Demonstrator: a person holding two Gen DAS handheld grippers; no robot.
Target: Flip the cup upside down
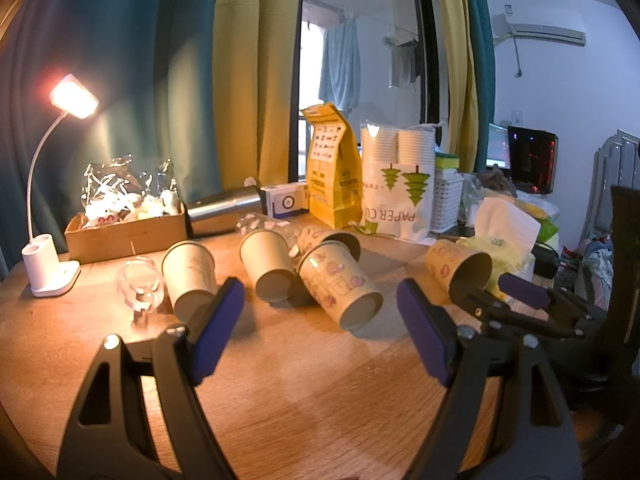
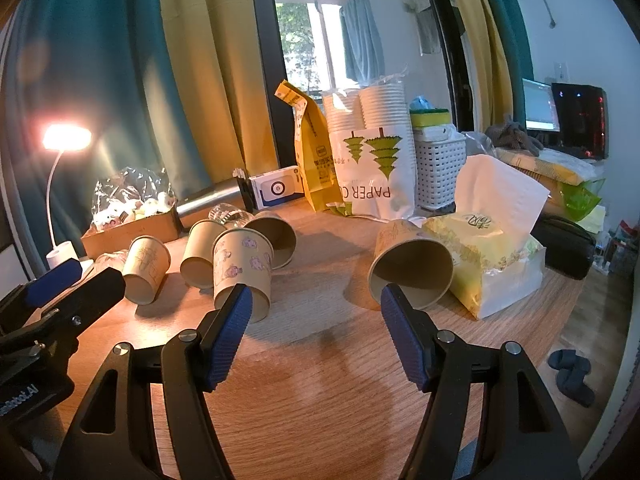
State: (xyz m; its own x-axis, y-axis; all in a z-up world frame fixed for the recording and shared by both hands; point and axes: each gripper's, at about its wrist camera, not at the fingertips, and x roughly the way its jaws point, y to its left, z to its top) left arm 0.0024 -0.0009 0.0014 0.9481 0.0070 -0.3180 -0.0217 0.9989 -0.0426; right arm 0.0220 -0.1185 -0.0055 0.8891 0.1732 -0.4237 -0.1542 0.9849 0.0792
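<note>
Several paper cups sit on the table. Cups at left already stand mouth-down, e.g. the cartoon-print cup; another lies on its side. One paper cup by the tissue pack lies sideways, mouth toward the camera, not yet flipped. Right claw is spread wide and empty just before it; left claw likewise wide, empty.

Wooden table carries tipped paper cups (five), tissue pack.
</note>
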